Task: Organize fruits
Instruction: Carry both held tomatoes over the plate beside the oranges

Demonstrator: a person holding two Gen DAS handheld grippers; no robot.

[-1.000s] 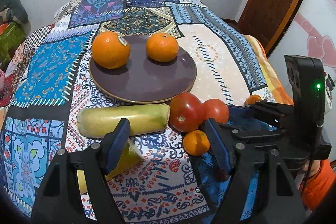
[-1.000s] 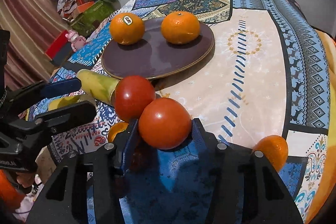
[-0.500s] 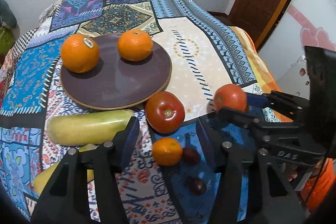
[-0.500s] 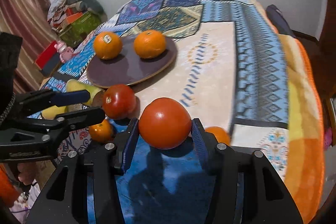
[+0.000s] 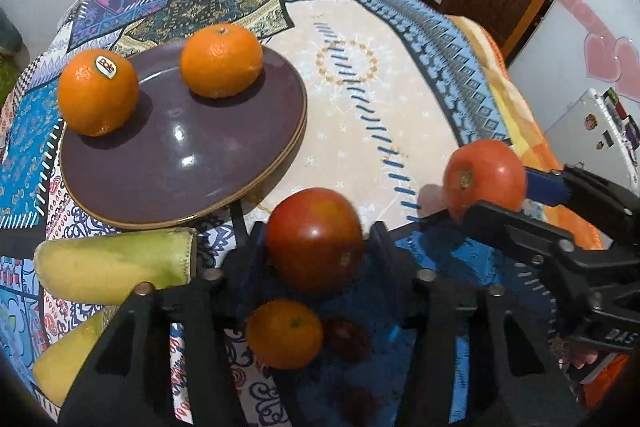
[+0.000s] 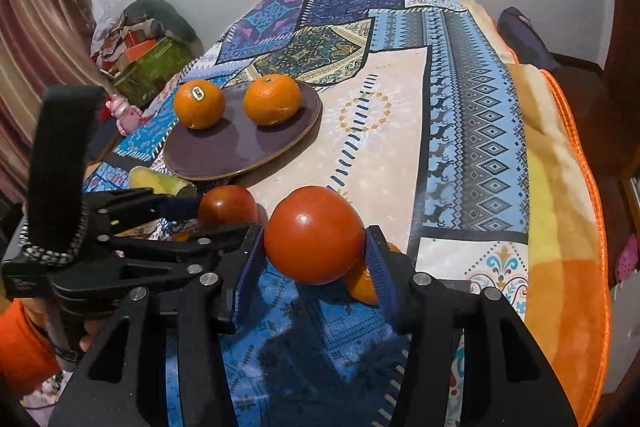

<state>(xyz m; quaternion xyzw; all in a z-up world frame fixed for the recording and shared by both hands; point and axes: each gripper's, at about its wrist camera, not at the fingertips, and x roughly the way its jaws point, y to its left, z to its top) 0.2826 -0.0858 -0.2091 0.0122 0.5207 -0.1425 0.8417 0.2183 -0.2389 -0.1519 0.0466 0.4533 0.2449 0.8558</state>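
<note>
Patchwork cloth (image 5: pixel 372 75) carries, left to right, a plate (image 5: pixel 168 163) with two oranges (image 5: pixel 97 91), cut yellow fruit (image 5: pixel 116 263) beside it, left gripper (image 5: pixel 316 251) pinching a dark tomato (image 5: pixel 315 245), and right gripper (image 6: pixel 314 247) pinching a tomato (image 6: pixel 314 241) above the cloth.
</note>
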